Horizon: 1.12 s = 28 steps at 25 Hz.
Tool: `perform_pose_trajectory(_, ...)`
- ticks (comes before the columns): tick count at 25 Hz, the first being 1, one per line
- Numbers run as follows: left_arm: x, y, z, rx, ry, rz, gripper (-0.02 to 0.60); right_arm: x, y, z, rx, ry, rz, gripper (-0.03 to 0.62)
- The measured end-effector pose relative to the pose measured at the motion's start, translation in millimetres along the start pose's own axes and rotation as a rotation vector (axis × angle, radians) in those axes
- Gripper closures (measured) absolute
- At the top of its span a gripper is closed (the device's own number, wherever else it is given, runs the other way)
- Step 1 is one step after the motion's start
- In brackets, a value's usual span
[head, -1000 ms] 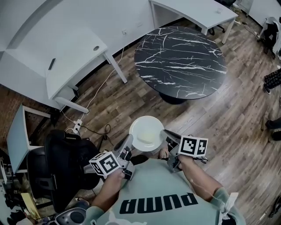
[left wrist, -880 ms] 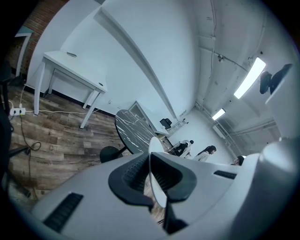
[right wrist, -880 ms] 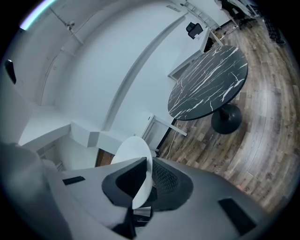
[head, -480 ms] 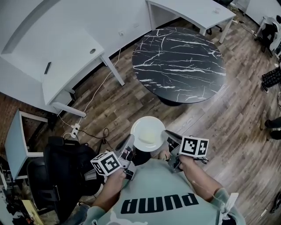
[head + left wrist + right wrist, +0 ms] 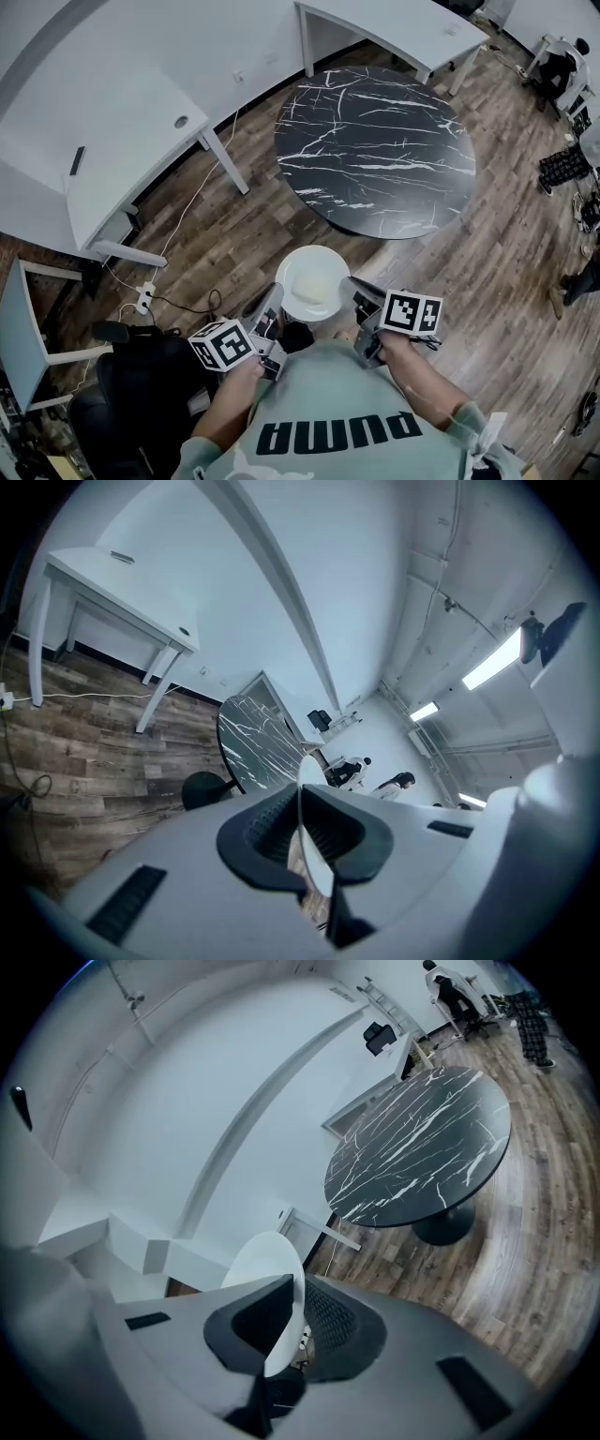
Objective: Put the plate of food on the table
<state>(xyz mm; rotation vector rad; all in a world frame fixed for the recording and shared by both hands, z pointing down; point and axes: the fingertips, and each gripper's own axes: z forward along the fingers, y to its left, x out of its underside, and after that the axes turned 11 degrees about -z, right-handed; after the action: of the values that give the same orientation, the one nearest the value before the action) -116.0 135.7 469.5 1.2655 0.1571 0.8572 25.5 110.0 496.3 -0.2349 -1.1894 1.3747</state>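
A round white plate (image 5: 314,283) with a pale patch of food on it is held level in front of the person's chest, over the wooden floor. My left gripper (image 5: 274,305) is shut on its left rim; the rim (image 5: 309,855) shows edge-on between the jaws. My right gripper (image 5: 357,292) is shut on the right rim, and the plate (image 5: 272,1283) fills the gap between its pads. The round black marble table (image 5: 375,150) stands ahead of the plate, apart from it, and shows again as the table (image 5: 422,1157) in the right gripper view.
A white desk (image 5: 122,141) stands at the left and another white desk (image 5: 394,28) behind the marble table. A power strip and cable (image 5: 145,295) lie on the floor at the left. People sit at the far right (image 5: 562,56).
The view has shifted toward the marble table, which now sits a little nearer and lower in the frame. Both grippers keep the same hold on the plate.
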Motion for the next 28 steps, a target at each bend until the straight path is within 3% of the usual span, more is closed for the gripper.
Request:
perform_pose_trajectory(14, -80, 32, 15, 0.079, 0.068, -0.033, 0.560, -29, 25, 68, 0.099, -0.042, 0.001, 0.551)
perform_pose_trajectory(28, -131, 52, 8, 0.107, 0.073, -0.038, 0.560, -43, 54, 113, 0.122, -0.057, -0.018, 0.551)
